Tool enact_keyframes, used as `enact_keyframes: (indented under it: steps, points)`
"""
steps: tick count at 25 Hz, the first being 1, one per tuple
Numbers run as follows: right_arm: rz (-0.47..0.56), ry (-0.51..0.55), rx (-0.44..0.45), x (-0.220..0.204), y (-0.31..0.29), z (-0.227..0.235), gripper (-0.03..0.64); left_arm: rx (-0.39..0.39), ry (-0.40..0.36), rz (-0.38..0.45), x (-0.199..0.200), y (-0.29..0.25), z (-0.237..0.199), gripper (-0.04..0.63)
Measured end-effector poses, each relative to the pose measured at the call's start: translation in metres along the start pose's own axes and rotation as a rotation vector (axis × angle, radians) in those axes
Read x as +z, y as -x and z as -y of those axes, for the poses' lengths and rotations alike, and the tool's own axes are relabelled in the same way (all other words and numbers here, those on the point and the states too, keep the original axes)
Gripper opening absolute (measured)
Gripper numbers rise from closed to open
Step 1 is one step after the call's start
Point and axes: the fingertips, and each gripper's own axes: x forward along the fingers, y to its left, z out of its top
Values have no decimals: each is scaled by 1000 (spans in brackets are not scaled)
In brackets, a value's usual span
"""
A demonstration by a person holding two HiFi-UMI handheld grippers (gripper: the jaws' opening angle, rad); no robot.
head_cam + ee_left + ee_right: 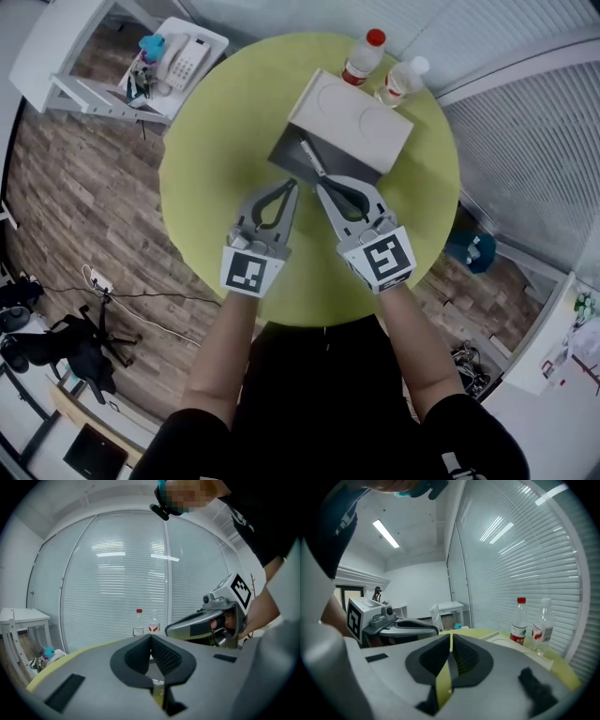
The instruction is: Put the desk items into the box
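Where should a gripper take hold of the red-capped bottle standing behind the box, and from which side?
The red-capped bottle is probably best gripped round its straight body, about the label, with the jaws level. It stands upright, so its round sides suit two jaws. Come from its left, since the box blocks the near side and the white-capped bottle stands close on its right.

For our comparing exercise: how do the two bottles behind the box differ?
The red-cap bottle has a red cap, the white-cap bottle a white one. In the head view the red-cap bottle stands left of the white-cap bottle. Both stand upright, capped, with red-and-white labels, behind the box.
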Motion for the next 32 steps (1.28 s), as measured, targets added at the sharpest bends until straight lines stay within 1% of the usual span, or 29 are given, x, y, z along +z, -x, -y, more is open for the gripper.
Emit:
enact_keyframes:
  steps: [3, 6, 11, 16, 19, 25, 32]
  points:
    - [75, 33, 6, 23, 22, -3, 26, -9, -8, 17, 23, 6, 15, 12]
    - [127, 49, 26, 45, 43, -9, 26, -13, 20, 16, 47, 15, 27, 12]
    - [161, 71, 62, 77, 81, -18, 20, -30, -4, 33, 92, 28, 52, 12]
    - [157, 115, 100, 92, 115, -27, 17, -29, -30, 67, 128, 40, 79, 12]
    - [180, 117, 132, 103, 132, -35, 17, -30, -40, 53, 139, 46, 91, 12]
    - [191, 110, 153, 117, 149, -41, 17, -37, -81, 44, 151, 54, 103, 12]
    - [205, 119, 162, 125, 160, -51, 17, -32, -76, 53, 164, 60, 115, 12]
